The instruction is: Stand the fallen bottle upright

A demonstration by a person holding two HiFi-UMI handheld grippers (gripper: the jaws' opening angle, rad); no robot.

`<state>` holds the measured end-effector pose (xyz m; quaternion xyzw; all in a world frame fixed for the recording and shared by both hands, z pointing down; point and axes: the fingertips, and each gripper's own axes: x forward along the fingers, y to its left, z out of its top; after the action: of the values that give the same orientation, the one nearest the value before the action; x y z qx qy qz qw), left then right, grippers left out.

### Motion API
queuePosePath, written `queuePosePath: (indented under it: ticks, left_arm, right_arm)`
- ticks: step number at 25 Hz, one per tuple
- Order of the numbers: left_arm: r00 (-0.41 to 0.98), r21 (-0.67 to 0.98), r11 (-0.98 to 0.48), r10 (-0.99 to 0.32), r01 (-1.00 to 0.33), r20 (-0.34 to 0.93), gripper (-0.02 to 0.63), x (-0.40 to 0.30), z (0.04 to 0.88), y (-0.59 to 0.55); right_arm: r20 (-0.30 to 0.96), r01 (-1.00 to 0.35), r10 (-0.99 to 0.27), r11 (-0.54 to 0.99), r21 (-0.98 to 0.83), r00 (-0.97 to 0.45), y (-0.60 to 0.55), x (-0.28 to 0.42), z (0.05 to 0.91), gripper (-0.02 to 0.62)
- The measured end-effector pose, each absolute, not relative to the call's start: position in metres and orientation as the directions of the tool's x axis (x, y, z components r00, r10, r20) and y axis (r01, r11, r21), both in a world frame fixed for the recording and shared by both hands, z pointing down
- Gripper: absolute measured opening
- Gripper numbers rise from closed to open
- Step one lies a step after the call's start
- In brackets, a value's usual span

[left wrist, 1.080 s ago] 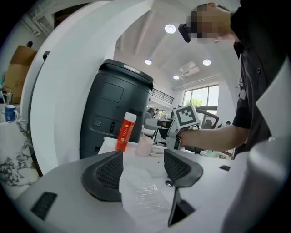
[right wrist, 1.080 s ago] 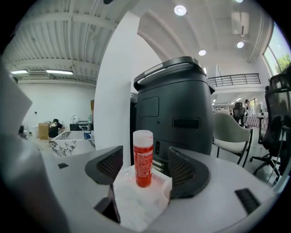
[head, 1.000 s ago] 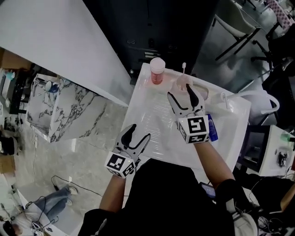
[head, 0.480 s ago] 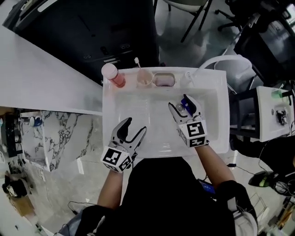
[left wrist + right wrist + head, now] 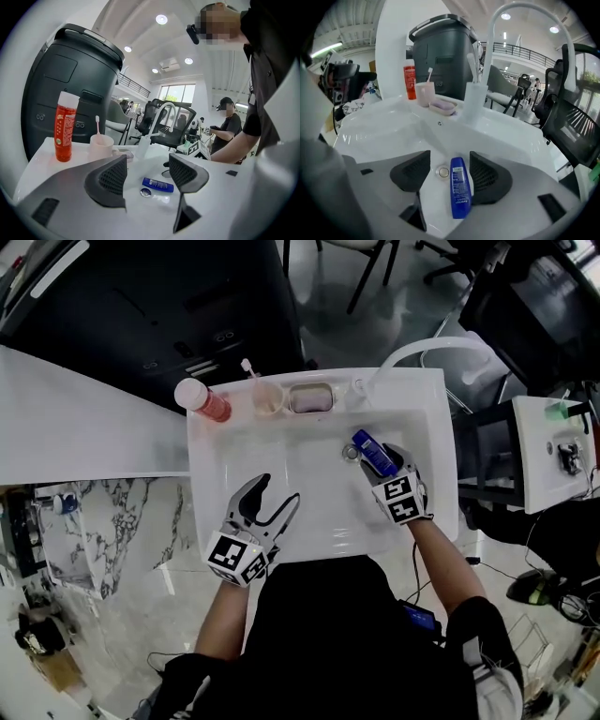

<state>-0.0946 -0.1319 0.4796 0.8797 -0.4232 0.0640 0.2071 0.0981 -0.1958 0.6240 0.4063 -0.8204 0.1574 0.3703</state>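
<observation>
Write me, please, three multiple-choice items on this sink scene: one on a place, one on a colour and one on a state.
1. Where does the blue bottle lie?
A. on the floor
B. in the sink basin, beside the drain
C. on a shelf
2. What colour is the bottle standing upright behind the basin?
A. green
B. yellow
C. red
3. How do the right tool's jaws stand?
A. apart, around the blue bottle
B. shut, empty
C. clamped on a sponge
Answers: 1 B, the head view shows it flat by the drain; 2 C, its body is red; 3 A, the jaws have just been closing with the bottle between them, but a gap shows beside one pad.
</observation>
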Motion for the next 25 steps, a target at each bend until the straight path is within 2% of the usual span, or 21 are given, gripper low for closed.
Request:
queuePosePath:
  ticks: [8,16,25]
  left_arm:
    - [0.594,0.32,-0.504,-0.732,-0.802,0.335,0.295,-0.092,0.49,-0.136]
    - [0.536,0.318,-0.437,-0.748,-0.841,0.39,0.295,-0.101,0.5,-0.14]
    - [0.517,0.328,-0.407,-0.746,-0.853,0.419,0.295,-0.097,0.508,-0.148]
  right_arm:
    - [0.883,-0.705,-0.35,0.708,0.032,-0.312,-0.195,0.119,0.709,0.272]
    - [0.926,-0.677,-0.255,0.736,0.0,-0.277,-0.211,0.122,0.749,0.272]
    - [0.953,-0.699,-0.075,0.696,-0.161,-0.295,-0.219,0.128,0.776,0.274]
